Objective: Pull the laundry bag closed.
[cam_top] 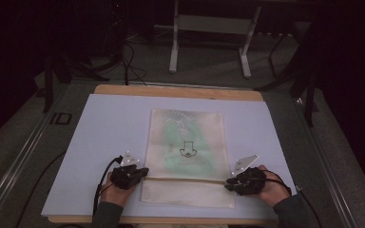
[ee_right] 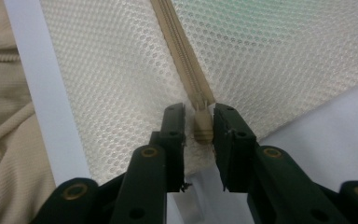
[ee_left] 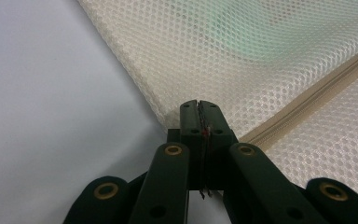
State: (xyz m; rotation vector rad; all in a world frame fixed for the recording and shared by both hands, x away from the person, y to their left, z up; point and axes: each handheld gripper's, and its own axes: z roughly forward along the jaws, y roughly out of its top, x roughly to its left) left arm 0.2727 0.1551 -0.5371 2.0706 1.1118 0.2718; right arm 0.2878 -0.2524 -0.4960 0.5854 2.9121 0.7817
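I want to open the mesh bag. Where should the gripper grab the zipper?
Probably the zipper pull, at the bag's right edge. It sticks out toward the right gripper, whose open jaws already flank it, so close on its two sides.

A: High view is dim overall. The room behind the bench [cam_top: 180, 91] falls to near black; the pale sheet [cam_top: 109, 137] is the brightest area, evenly lit from above, with no hard glare.

B: Sharpness?

A: Soft and grainy there; the print on the mesh bag [cam_top: 187, 142] is barely legible.

B: Left gripper view?

A: Brighter. Weave crisp at mid-distance, and the left tool [ee_left: 199, 108] throws a soft shadow on the sheet below its jaws. Lower links slightly blurred.

B: Right gripper view?

A: Similar. Zipper pull [ee_right: 203, 127] sharp, near links of the right tool [ee_right: 199, 122] blurred, weave softening toward the top edge.
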